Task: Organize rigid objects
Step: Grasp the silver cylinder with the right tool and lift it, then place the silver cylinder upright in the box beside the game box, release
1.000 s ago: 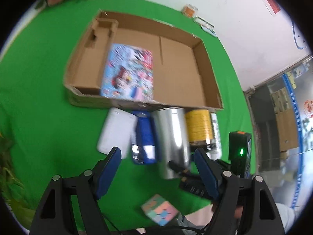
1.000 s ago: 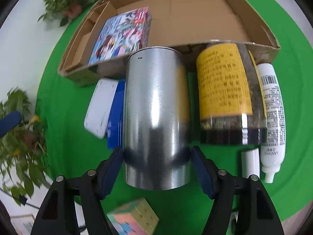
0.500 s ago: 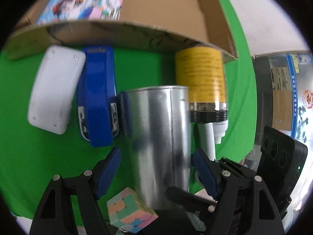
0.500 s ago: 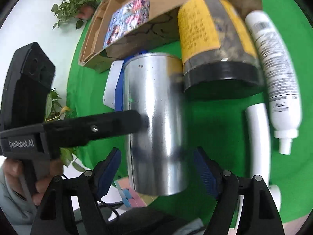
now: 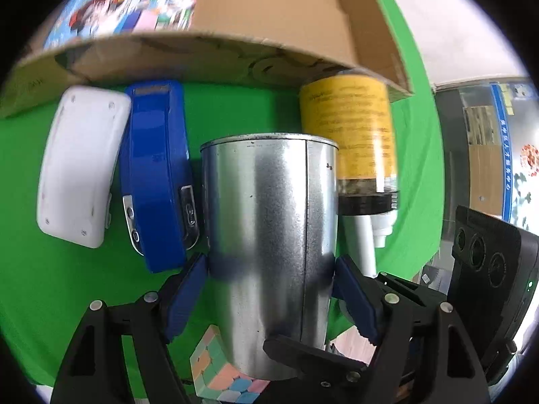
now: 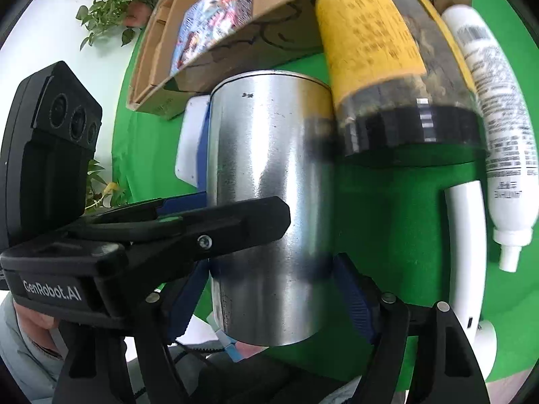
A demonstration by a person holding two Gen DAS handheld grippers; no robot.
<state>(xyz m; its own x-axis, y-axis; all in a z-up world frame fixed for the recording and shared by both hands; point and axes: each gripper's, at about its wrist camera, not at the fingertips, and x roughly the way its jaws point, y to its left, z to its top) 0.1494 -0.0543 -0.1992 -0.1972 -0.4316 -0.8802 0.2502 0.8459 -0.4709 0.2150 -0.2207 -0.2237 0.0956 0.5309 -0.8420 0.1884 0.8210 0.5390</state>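
A shiny metal can (image 5: 269, 235) is lifted off the green cloth; both grippers hold it. My left gripper (image 5: 269, 289) is shut on the can's lower part, blue pads on both sides. My right gripper (image 6: 269, 289) is also shut on the can (image 6: 269, 202), with the left gripper's black finger (image 6: 215, 225) crossing its front. The cardboard box (image 5: 269, 17) with a colourful booklet (image 5: 134, 3) lies behind.
On the cloth lie a white case (image 5: 81, 168), a blue stapler (image 5: 155, 181), a yellow-labelled jar (image 5: 350, 134), a white bottle (image 6: 495, 107), a white tube (image 6: 468, 235) and a pastel cube (image 5: 222, 370). A plant (image 6: 118, 3) stands far left.
The left gripper moved in from above the table and closed on the can that the right gripper holds. The can has been lifted and both views have swung closer to the box.
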